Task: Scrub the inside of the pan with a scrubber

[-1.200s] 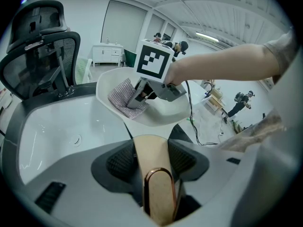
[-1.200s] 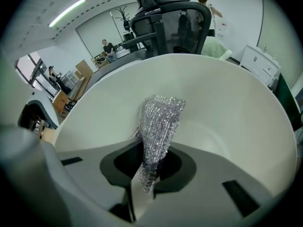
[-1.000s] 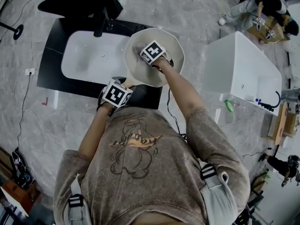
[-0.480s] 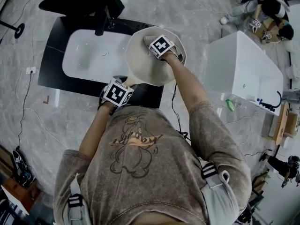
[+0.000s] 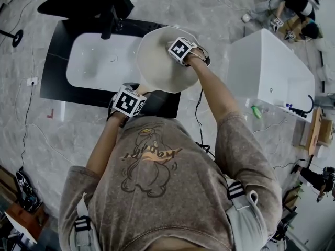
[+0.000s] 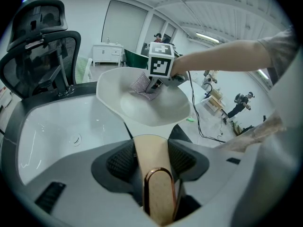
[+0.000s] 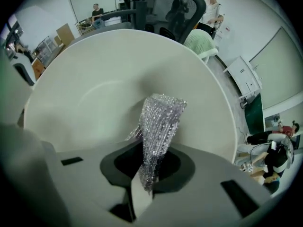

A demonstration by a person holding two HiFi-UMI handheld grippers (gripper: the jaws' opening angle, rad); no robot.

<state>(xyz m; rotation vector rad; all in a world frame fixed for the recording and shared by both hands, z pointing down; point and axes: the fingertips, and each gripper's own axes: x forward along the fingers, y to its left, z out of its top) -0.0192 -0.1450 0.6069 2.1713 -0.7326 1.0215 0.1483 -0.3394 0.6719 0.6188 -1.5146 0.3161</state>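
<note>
Grey floor [image 5: 209, 7] surrounds a black table [image 5: 54, 56] with a white basin [image 5: 91, 69] sunk into it. The left tool [image 6: 152, 169] is clamped on the pan's handle [image 6: 149, 150], while the right tool [image 7: 144, 176] pinches a silvery scrubber [image 7: 158, 122] against the inner wall of the pan [image 5: 154, 67], which is held tilted over the basin's right end. The person's right forearm [image 5: 212, 95] crosses the pan's rim; a black chair [image 6: 42, 46] stands behind the table and a white cabinet [image 5: 272, 72] is off to the right.

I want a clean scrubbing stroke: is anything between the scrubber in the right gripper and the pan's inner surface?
Nothing visible. The scrubber, pinched in the right gripper, faces the bare inside of the pan directly. The left gripper grips the handle, clear of the bowl.
</note>
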